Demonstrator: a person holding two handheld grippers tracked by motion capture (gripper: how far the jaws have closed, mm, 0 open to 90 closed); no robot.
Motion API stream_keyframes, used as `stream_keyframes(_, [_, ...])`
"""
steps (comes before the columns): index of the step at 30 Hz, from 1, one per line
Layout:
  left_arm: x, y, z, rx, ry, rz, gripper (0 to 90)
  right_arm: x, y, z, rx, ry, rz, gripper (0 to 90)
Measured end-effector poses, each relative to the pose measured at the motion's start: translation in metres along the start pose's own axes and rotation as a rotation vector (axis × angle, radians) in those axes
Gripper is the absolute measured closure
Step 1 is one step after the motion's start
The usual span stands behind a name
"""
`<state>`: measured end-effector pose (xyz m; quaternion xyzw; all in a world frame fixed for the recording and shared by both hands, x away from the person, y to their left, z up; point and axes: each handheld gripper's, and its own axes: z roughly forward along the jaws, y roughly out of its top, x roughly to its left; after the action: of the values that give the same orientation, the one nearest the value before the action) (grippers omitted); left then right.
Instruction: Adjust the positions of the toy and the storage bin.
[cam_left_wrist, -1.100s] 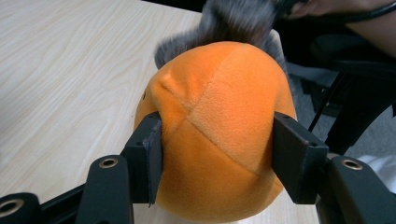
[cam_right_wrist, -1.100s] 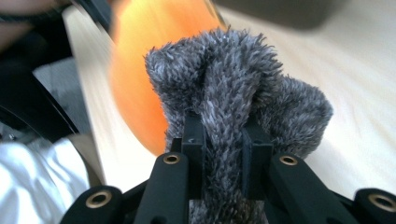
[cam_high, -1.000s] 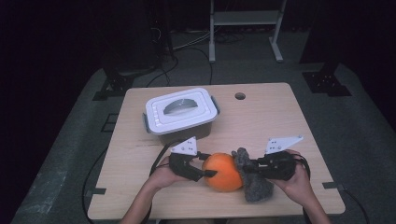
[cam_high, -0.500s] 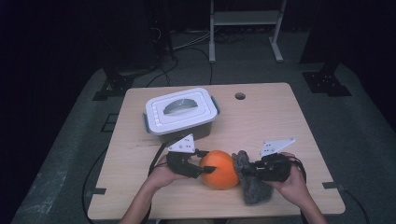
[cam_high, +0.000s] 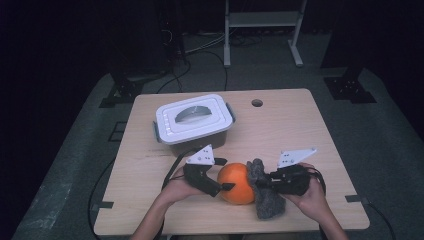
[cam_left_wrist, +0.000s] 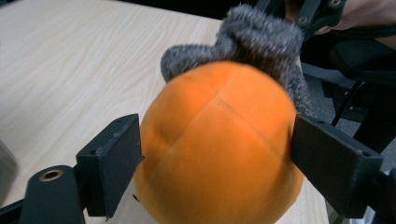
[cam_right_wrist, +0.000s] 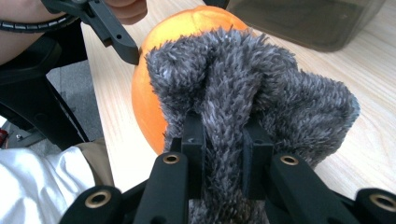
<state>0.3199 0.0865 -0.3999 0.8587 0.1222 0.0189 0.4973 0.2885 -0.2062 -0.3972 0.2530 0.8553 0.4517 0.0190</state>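
Low in the centre of the high view, your left gripper (cam_high: 227, 187) straddles the orange ball (cam_high: 237, 182), its jaws just opened wider, pads at the ball's sides; just right, your right gripper (cam_high: 261, 184) pinches the grey fuzzy cloth (cam_high: 266, 200) draped against the ball on the table (cam_high: 300, 130)

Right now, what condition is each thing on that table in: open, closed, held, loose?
Round orange plush ball: on the table, between the left gripper's jaws.
Left gripper: jaws have just been opening, wide around the ball; contact unclear.
Fuzzy grey cloth: pinched, draped against the ball.
Right gripper: shut on the cloth.
White-lidded plastic box: lid on, untouched.
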Motion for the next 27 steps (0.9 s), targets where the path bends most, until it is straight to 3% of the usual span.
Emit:
stream_keyframes(2, [0.001,-0.002,0.002,0.007,-0.032,-0.015,17.3,-0.002,-0.002,0.000,-0.003,0.002,0.008,74.5])
stream_keyframes(7, [-0.003,0.000,0.001,0.016,-0.053,0.019,23.8,-0.007,-0.005,-0.003,0.001,-0.012,0.018,74.4])
stream_keyframes(12, [-0.006,0.001,0.000,0.017,-0.106,0.036,30.5,-0.013,-0.009,-0.005,0.006,-0.038,0.035,74.1])
stream_keyframes(16, [-0.008,0.001,0.000,0.018,-0.123,0.058,30.7,-0.017,-0.012,-0.006,0.011,-0.046,0.050,74.1])
stream_keyframes(19, [-0.005,0.000,0.003,0.012,-0.083,0.056,21.3,-0.018,-0.012,-0.006,0.008,-0.040,0.059,74.1])
stream_keyframes(21, [-0.002,-0.002,0.011,0.048,-0.043,0.027,11.0,-0.019,-0.012,-0.006,0.009,-0.031,0.057,74.1])
stream_keyframes(23, [0.002,-0.006,0.016,0.043,-0.078,-0.012,9.1,-0.017,-0.011,-0.005,0.014,-0.026,0.052,74.1])
stream_keyframes(25, [0.002,-0.008,0.017,0.031,-0.108,-0.016,15.8,-0.016,-0.010,-0.006,0.020,-0.028,0.045,74.1])
stream_keyframes(27, [-0.001,-0.007,0.014,0.025,-0.092,0.013,27.7,-0.015,-0.008,-0.008,0.023,-0.031,0.039,74.2])
